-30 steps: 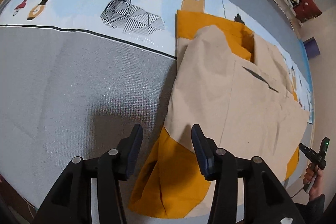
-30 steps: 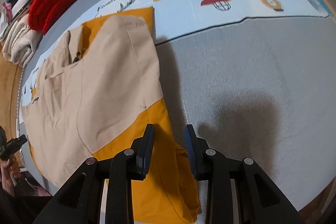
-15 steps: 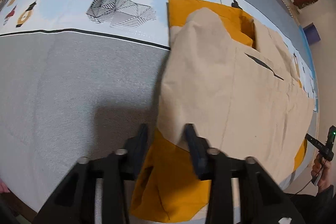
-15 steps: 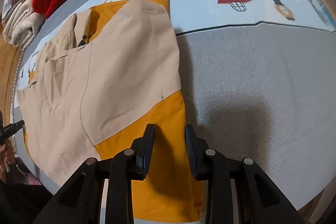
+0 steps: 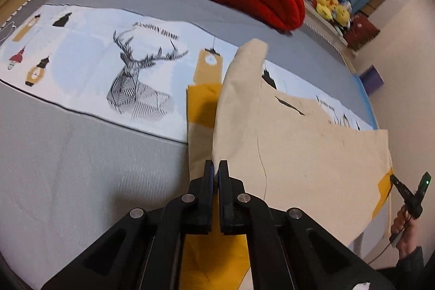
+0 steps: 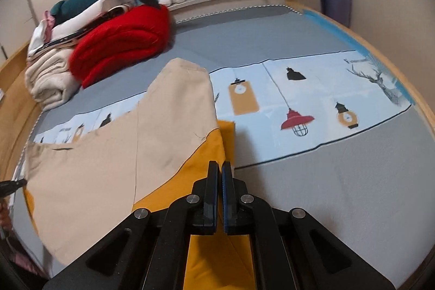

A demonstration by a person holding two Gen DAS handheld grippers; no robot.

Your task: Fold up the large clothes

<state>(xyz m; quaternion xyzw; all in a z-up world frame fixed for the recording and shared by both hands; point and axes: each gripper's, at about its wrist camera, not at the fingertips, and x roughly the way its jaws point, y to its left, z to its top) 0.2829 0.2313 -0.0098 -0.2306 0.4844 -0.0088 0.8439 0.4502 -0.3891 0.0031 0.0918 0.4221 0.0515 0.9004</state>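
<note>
Jacket in tan and yellow, pinched at both ends above gray bed.
Left gripper at 6 o'clock, just clamped tight on cloth edge; right gripper just clamped on yellow edge, red blanket at 10 o'clock.

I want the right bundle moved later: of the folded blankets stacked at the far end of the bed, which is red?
The red blanket, thick and folded, lies on the bed beside the cream blanket, which is pale and sits closer to the wooden edge.
</note>
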